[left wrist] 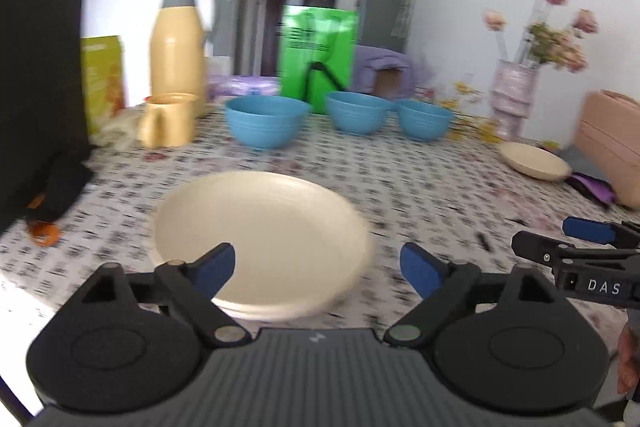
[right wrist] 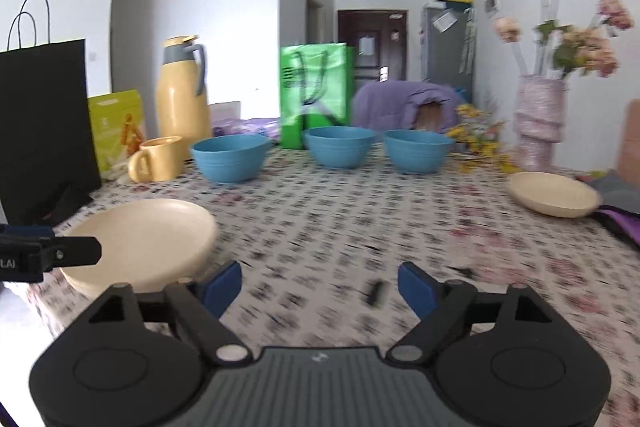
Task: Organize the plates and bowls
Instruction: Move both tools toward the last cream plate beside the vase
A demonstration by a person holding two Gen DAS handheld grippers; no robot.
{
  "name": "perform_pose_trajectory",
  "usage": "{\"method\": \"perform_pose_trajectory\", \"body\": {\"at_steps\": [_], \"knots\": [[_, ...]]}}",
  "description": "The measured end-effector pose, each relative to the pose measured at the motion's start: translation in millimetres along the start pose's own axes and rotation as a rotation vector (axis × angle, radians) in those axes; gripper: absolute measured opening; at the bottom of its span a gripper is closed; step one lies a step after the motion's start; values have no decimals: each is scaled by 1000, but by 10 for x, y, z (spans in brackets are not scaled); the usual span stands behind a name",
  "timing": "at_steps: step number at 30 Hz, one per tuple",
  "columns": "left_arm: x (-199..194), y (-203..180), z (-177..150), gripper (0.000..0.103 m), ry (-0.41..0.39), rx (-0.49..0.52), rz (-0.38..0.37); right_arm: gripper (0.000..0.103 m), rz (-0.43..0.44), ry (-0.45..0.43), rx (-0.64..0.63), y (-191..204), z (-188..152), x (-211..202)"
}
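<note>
Left gripper [left wrist: 316, 267] spread above plate rim [left wrist: 360, 259]

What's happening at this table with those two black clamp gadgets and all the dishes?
A person is tidying dishes with a handheld gripper in each hand. The left gripper hovers with open jaws over a stack of cream plates near the table edge, gripping nothing. The right gripper is also open and empty, over the patterned tablecloth. Three blue bowls sit separately in a row at the back, and another cream plate lies alone at far right.
</note>
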State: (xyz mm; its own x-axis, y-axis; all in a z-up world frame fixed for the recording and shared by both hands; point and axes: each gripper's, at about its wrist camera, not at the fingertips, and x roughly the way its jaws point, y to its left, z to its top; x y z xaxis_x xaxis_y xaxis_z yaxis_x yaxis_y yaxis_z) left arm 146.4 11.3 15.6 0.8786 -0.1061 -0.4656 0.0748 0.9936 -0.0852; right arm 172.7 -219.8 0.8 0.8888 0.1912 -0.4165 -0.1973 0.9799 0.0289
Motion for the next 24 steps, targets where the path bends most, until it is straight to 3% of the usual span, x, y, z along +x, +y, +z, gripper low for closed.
{"method": "perform_pose_trajectory", "body": {"at_steps": [2, 14, 24], "knots": [[15, -160, -63, 100, 1, 10, -33, 90, -36, -14, 4, -152, -116, -168], [285, -945, -173, 102, 36, 110, -135, 94, -228, -45, 93, -1035, -550, -669], [709, -1535, -5, 102, 70, 173, -194, 94, -328, 8, 218, -1687, -599, -544]]}}
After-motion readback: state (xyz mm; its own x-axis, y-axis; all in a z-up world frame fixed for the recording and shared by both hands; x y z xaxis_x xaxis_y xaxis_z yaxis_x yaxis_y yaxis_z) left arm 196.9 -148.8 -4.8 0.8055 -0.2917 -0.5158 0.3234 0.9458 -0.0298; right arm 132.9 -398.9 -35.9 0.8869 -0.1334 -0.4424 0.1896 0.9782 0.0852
